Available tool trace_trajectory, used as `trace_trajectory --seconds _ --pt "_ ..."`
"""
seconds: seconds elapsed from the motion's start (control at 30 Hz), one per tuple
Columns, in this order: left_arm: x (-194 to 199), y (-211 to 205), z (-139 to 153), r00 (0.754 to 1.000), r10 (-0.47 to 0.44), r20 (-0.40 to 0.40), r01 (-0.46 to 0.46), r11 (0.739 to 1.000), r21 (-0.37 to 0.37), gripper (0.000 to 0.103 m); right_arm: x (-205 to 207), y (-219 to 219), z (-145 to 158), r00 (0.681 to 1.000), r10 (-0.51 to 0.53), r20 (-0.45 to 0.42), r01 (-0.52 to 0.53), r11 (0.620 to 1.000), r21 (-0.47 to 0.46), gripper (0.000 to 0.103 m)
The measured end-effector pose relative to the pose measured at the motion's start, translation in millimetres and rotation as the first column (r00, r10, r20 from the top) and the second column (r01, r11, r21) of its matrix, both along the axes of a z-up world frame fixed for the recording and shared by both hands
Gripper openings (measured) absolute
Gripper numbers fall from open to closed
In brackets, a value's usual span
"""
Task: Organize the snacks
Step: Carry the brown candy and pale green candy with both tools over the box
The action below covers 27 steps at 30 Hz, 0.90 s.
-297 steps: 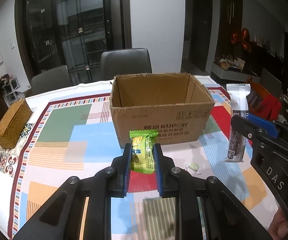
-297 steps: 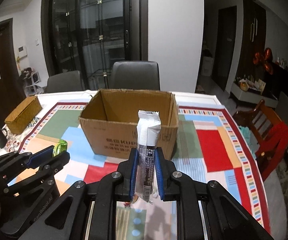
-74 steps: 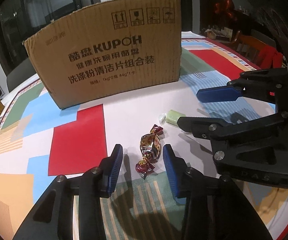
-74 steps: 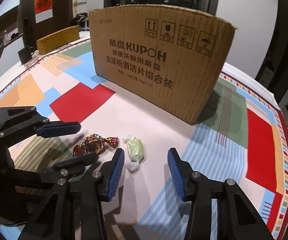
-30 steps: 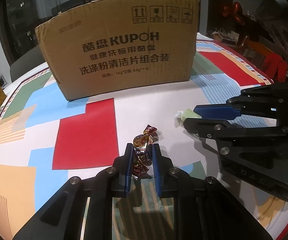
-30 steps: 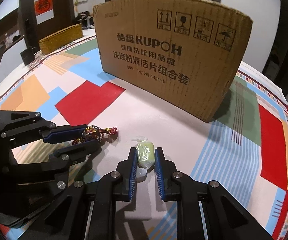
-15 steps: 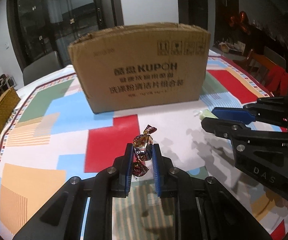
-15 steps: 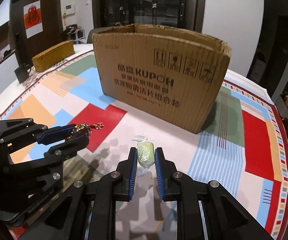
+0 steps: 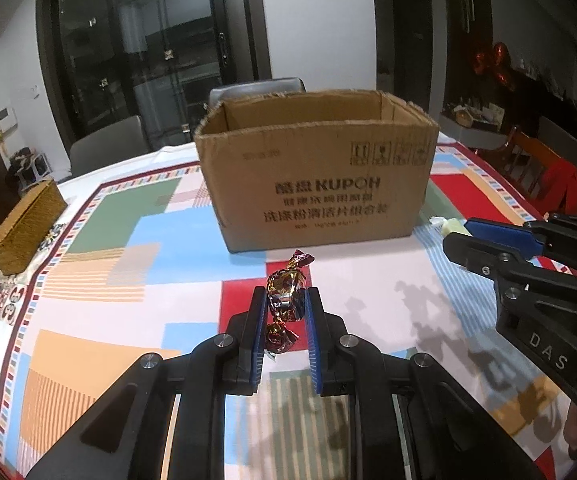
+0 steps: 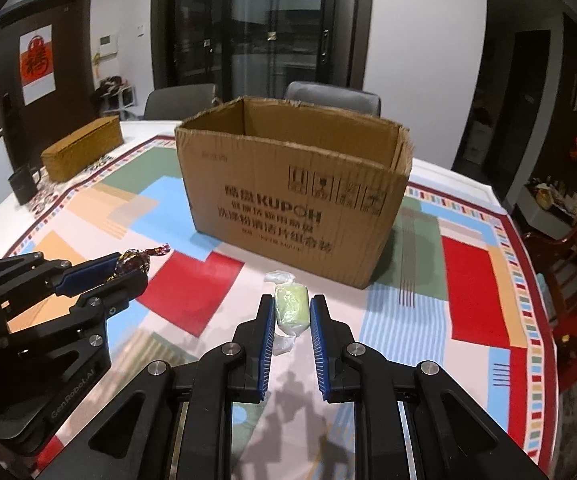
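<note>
Foil-wrapped in brown and gold, a twist candy (image 9: 285, 295) sits clamped between the blue pads of the left gripper (image 9: 285, 304), held above the patchwork tablecloth (image 9: 128, 280). The right gripper (image 10: 291, 312), marked "DAS" on its black frame in the left view, pinches a pale green wrapped candy (image 10: 291, 309) the same way. Beyond both stands an open cardboard box (image 9: 320, 184) printed "KUPOH" above lines of Chinese characters and handling symbols. Farther left rests a woven basket box (image 9: 24, 226); a red-and-white poster (image 10: 37, 65) hangs on a distant door.
</note>
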<state>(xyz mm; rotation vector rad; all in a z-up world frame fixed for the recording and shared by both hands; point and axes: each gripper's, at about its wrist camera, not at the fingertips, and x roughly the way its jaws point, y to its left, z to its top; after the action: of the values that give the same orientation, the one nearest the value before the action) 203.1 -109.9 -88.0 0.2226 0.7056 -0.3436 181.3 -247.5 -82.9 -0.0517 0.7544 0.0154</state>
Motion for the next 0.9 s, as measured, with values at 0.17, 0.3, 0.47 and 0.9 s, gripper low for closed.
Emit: trace_trajectory --seconds 0.17,0.3,0.47,0.9 --pt "-3 8 14 0.999 0.015 0.029 -0.014 1.000 -0.010 0.019 -6 6 14 0.999 -0.036 0.032 0.036 0.999 -0.002 0.019" --pt "-4 14 24 0.998 0.026 0.049 -0.026 1.000 -0.015 0.019 -10 10 24 0.997 -0.065 0.050 0.066 0.998 -0.012 0.019" --pt "-1 18 37 0.997 0.049 0.065 -0.047 0.998 -0.034 0.019 -12 12 33 0.992 -0.112 0.065 0.113 0.994 -0.006 0.019" --pt "15 22 66 0.990 0.088 0.107 -0.082 0.995 -0.062 0.019 -7 7 60 0.977 -0.178 0.114 0.178 0.984 0.014 0.019"
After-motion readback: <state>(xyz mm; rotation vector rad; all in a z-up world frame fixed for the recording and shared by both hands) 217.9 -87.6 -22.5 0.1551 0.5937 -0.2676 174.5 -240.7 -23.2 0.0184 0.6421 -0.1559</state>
